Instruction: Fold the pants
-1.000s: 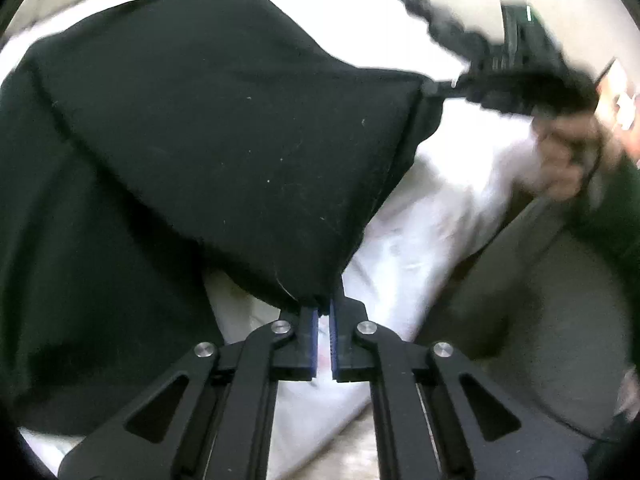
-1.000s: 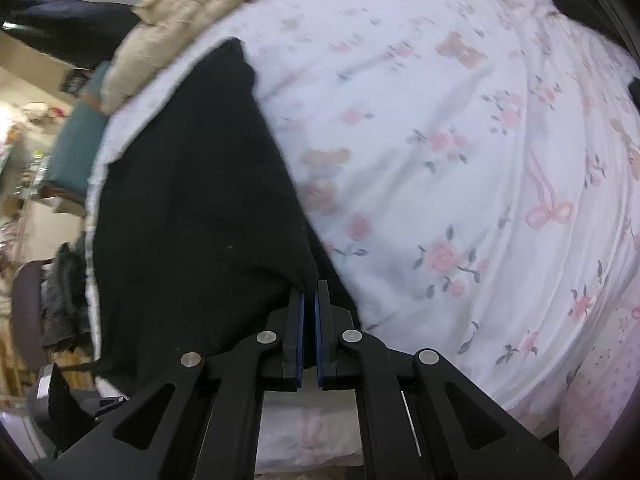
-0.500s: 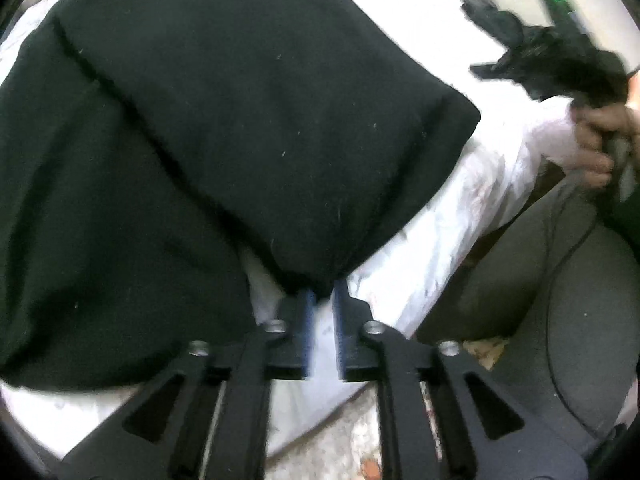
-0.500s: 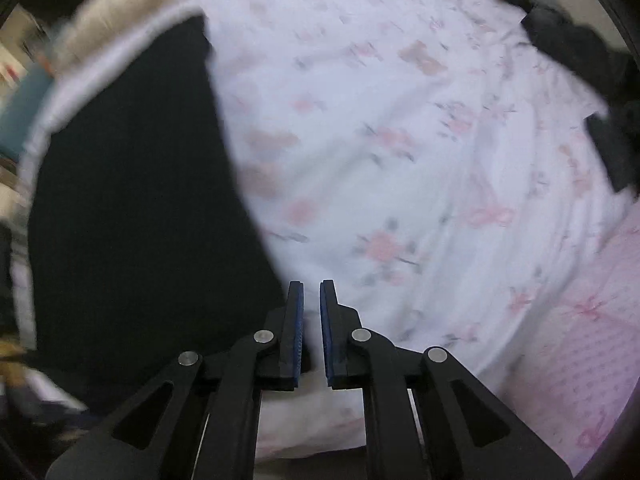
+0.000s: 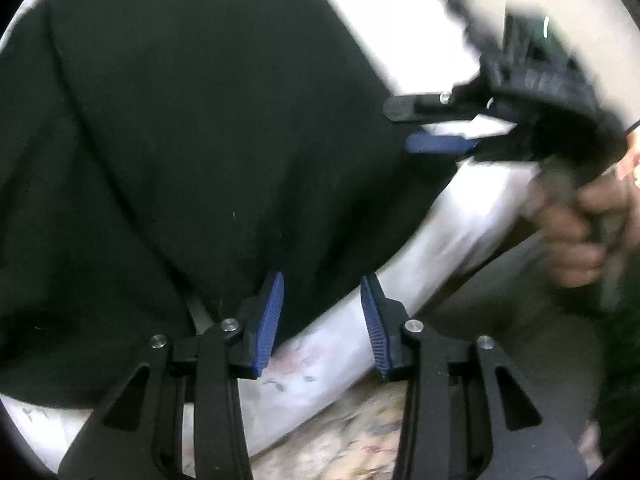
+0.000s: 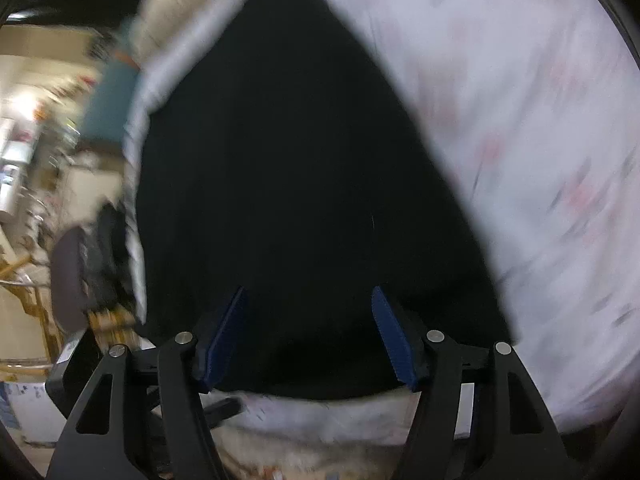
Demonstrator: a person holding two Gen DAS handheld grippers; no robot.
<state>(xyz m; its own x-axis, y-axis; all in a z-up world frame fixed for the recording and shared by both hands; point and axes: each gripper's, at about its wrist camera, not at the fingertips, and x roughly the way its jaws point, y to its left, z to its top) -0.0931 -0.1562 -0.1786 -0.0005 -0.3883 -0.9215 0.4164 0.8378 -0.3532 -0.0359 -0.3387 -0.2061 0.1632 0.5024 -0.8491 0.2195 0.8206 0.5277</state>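
Observation:
The black pants (image 5: 200, 140) lie folded over on the white floral bed sheet (image 5: 328, 360). My left gripper (image 5: 322, 320) is open, its blue pads at the pants' near edge with nothing between them. My right gripper (image 6: 310, 336) is open too, just above the near edge of the pants (image 6: 288, 160). It also shows in the left wrist view (image 5: 420, 128), jaws apart beside the pants' right corner, held by a hand (image 5: 580, 232).
The sheet (image 6: 540, 120) spreads to the right of the pants. A beige blanket (image 5: 360, 440) hangs below the bed edge. A grey chair (image 6: 72, 280) and a cluttered room lie past the bed's left side.
Both grippers were shut on the pants' corners a second ago. They have laid the fold down, let go and opened wide. The right gripper has swung back toward the pants.

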